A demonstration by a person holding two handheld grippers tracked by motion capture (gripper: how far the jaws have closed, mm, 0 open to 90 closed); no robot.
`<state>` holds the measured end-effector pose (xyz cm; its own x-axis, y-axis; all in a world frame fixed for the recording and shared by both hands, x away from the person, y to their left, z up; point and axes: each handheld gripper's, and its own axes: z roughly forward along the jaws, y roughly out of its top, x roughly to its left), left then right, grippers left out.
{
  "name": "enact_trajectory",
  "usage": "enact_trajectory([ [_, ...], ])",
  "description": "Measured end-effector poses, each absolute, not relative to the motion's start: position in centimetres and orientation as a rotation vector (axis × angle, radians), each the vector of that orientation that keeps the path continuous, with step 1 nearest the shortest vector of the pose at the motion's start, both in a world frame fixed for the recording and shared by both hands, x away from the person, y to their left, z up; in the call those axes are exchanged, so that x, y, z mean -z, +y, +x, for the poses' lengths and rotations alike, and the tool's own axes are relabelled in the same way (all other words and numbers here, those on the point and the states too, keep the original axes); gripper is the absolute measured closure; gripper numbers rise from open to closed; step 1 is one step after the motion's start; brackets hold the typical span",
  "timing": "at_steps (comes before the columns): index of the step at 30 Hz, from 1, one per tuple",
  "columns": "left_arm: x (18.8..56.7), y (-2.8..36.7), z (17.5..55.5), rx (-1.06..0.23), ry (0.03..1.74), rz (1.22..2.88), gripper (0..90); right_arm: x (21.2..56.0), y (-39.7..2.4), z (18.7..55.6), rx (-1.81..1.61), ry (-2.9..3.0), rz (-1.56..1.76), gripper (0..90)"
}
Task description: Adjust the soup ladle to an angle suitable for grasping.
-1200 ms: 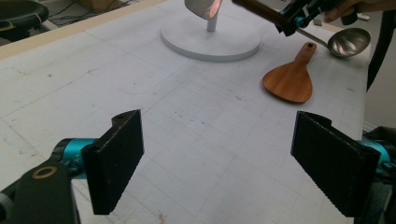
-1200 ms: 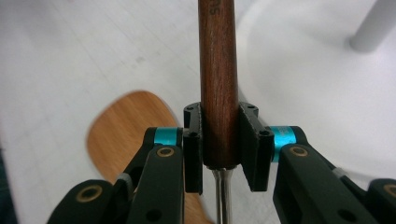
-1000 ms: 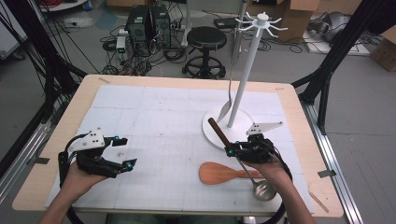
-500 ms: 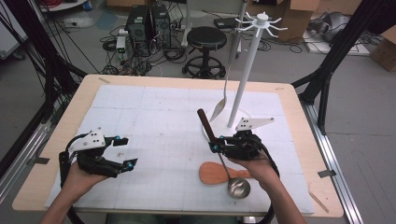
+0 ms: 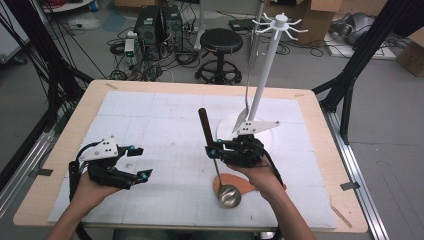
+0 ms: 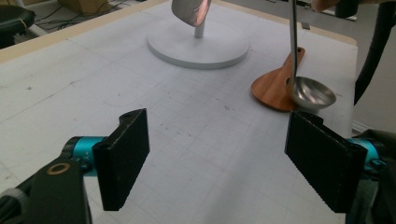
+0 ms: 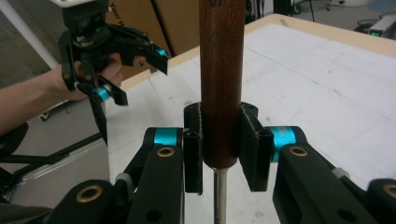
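Note:
My right gripper (image 5: 213, 150) is shut on the dark wooden handle of a ladle (image 7: 222, 70), which stands nearly upright. The ladle's steel bowl (image 5: 229, 196) hangs just above the white mat, over a wooden spatula (image 5: 244, 184) lying flat. My left gripper (image 5: 141, 162) rests near the front left; its jaws have just been closing a little, still open with nothing between them (image 6: 222, 163). In the left gripper view the ladle bowl (image 6: 310, 92) and the spatula (image 6: 273, 88) lie ahead to the right. The right gripper view shows the left gripper (image 7: 140, 77) farther off.
A white hook stand (image 5: 266, 70) rises from a round base (image 5: 226, 129) at the back right of the mat. A metal utensil (image 5: 241, 121) hangs from it. A stool (image 5: 217, 42) and computer cases (image 5: 155, 25) stand on the floor beyond the table.
My right gripper has carried the ladle leftward and up, away from the stand, and the handle now stands more upright. The left hand has stayed in place.

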<state>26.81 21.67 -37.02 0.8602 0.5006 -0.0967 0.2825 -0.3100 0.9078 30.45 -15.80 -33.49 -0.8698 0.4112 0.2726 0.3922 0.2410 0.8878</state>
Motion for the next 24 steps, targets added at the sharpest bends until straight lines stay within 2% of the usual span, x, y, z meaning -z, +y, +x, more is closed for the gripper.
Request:
enact_trajectory([
  [13, 36.7, 19.4, 27.2, -0.198, 0.541, 1.916, 28.9, 32.7, -12.1, 30.4, -1.759, 2.437, 0.709, 73.5],
  [24, 36.4, 16.2, 27.9, -0.172, 0.508, 1.904, 38.4, 32.5, -9.9, 30.2, -1.759, 2.410, 0.685, 73.4],
])
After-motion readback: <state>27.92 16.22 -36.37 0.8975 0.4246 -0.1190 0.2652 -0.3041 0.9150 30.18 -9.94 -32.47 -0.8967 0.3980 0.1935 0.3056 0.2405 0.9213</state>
